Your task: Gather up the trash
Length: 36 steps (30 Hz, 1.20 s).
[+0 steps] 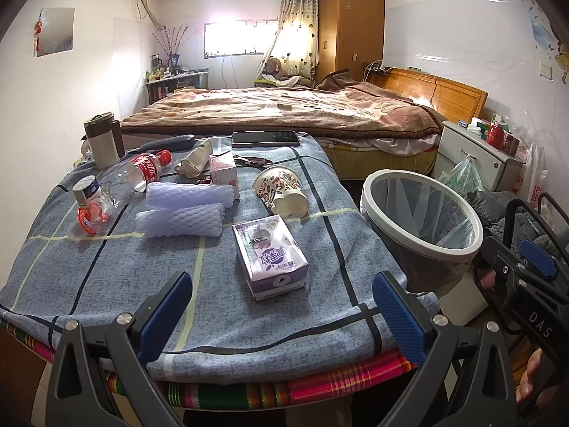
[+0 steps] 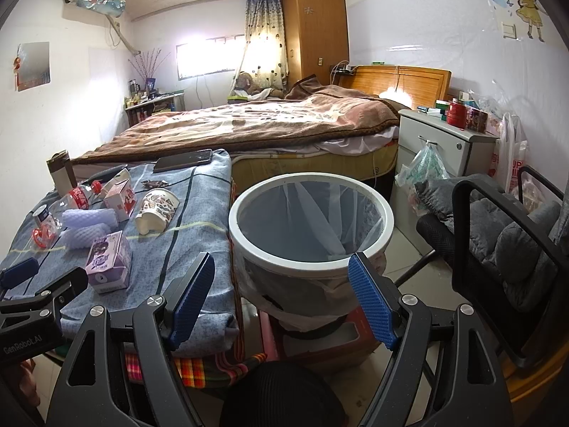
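A purple drink carton (image 1: 270, 258) lies on the blue cloth table (image 1: 106, 284), just ahead of my open, empty left gripper (image 1: 281, 311). Behind it lie a patterned paper cup (image 1: 281, 192), two white foam nets (image 1: 185, 210), a crushed clear bottle with a red label (image 1: 131, 178), a small pink-white carton (image 1: 224, 174) and a crumpled wrapper (image 1: 195, 160). The white-rimmed bin (image 2: 309, 220) with a clear liner stands right of the table. My right gripper (image 2: 281, 291) is open and empty, at the bin's near rim. The purple carton also shows in the right wrist view (image 2: 108, 263).
A phone (image 1: 265, 138) and a thermos (image 1: 103, 140) sit at the table's far side. A bed (image 1: 284, 114) lies behind the table. A black chair with grey clothes (image 2: 508, 242) stands right of the bin, and a white cabinet (image 2: 441, 142) is behind it.
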### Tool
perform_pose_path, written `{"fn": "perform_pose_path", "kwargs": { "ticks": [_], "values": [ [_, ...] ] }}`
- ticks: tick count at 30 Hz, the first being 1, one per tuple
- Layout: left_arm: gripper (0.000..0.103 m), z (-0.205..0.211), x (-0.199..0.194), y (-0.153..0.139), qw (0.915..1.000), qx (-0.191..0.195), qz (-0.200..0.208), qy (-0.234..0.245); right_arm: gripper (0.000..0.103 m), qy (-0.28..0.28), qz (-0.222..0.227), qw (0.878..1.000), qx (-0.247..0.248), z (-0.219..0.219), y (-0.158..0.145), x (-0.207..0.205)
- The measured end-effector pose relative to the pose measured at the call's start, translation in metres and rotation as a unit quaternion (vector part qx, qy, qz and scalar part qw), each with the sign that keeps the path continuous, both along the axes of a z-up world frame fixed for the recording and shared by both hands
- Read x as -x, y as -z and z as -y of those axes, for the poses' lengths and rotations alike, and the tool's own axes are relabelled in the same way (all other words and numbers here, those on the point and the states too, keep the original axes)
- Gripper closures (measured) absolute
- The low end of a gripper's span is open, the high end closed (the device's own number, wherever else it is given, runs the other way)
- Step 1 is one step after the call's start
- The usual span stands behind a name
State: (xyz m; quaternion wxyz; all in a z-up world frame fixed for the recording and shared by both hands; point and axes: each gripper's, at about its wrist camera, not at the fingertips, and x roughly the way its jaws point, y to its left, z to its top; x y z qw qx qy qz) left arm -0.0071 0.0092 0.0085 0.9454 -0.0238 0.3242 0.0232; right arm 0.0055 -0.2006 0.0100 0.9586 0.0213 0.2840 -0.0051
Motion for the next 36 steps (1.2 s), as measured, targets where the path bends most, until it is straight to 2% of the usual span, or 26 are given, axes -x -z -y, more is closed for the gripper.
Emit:
{"fn": "perform_pose_path", "kwargs": {
  "ticks": [36],
  "values": [
    [0.0,-0.0072,0.0005,0.0036,1.0,0.006,-0.004,-0.006,0.024,-0.001,0.005,1.0,0.001,0.0,-0.0024,0.0007]
  ]
}}
